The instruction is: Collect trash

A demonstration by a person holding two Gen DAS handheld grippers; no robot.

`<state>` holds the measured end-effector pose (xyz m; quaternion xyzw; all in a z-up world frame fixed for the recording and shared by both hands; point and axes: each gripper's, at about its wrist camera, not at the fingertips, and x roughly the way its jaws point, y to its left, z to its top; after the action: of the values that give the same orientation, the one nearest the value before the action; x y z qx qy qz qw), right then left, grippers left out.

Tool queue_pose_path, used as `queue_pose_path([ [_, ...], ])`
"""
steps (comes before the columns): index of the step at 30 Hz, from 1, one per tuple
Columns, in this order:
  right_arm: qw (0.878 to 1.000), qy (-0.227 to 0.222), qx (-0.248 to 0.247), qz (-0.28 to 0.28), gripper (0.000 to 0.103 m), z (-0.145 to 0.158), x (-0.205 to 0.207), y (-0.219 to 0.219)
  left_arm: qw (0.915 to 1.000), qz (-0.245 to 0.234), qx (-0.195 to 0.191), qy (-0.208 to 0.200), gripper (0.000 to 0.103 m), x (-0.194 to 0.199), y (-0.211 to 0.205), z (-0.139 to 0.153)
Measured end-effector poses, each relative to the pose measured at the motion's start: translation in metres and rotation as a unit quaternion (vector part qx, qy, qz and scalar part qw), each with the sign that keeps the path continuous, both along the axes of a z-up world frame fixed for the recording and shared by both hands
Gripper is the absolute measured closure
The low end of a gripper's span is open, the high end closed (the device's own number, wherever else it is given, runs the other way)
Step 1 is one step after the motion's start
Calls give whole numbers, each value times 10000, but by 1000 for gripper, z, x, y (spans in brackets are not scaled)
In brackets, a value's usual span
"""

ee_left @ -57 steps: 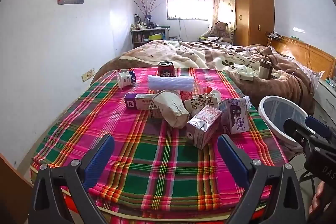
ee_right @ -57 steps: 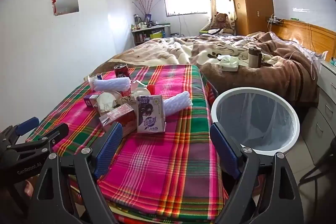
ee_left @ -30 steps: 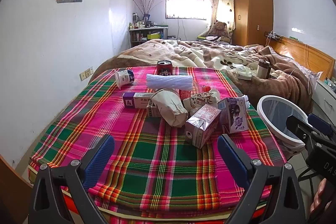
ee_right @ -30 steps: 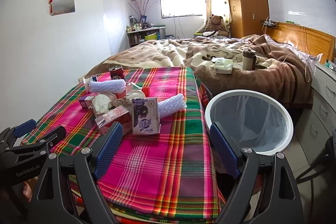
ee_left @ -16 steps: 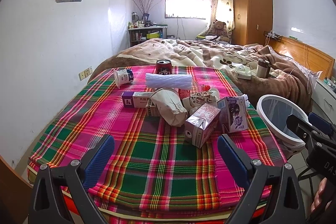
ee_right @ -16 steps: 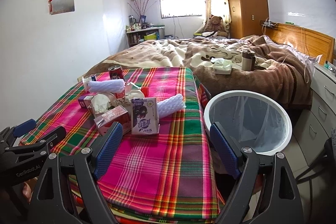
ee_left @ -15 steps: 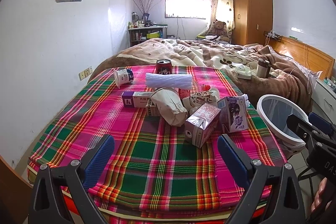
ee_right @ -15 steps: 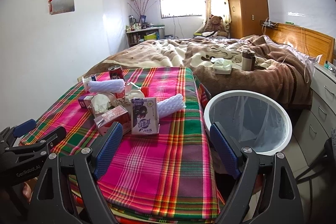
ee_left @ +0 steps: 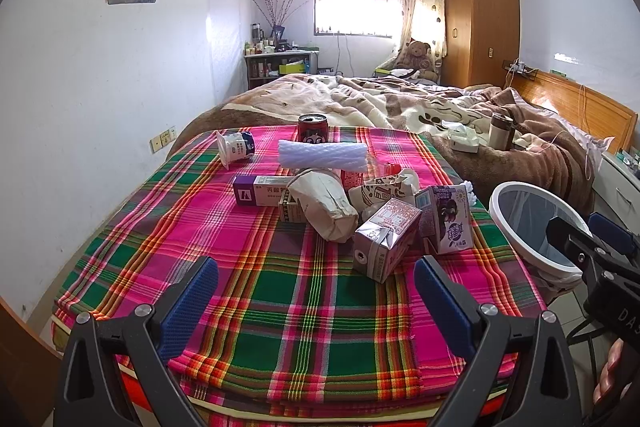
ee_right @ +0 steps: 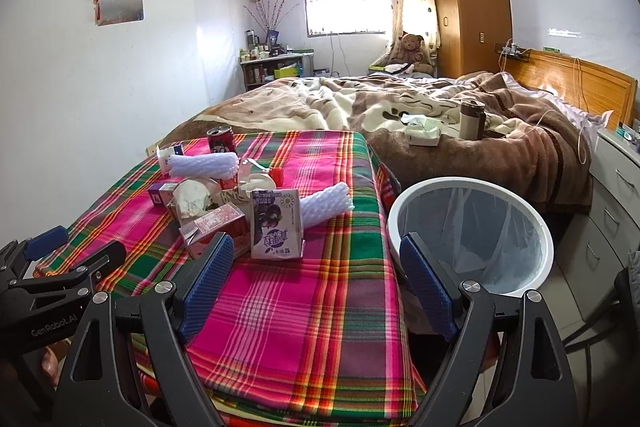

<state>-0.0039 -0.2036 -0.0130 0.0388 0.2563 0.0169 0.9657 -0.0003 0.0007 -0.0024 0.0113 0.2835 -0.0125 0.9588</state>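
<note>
Both grippers hang spread wide and empty over the near edge of the plaid-covered worktop (ee_left: pixel 304 307). The left gripper (ee_left: pixel 316 295) faces the trash heap mid-cloth — nearest is a pink drink carton (ee_left: pixel 386 239) lying on its side, long axis slanting away to the right. The right gripper (ee_right: pixel 316 275) sits just behind an upright purple drink carton (ee_right: pixel 276 225); the white bin (ee_right: pixel 472 235) stands beside the worktop's right edge.
</note>
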Motion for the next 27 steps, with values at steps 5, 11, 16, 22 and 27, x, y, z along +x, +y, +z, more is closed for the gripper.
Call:
queue_pose_path([
  [5,10000,-4,-6,1,16,0,-1,1,10000,0,-6,2,3,0,0,1],
  [11,10000,6,-11,-12,16,1,0,1,10000,2,-6,0,3,0,0,1],
  [16,10000,10,-13,-10,16,1,0,0,10000,-4,-4,26,3,1,0,-1],
  [22,10000,32,-22,-20,16,0,1,-2,10000,-42,-3,49,3,6,0,-4],
  [27,10000,67,-23,-54,16,-3,6,-1,9999,-95,-14,127,3,14,0,-8],
])
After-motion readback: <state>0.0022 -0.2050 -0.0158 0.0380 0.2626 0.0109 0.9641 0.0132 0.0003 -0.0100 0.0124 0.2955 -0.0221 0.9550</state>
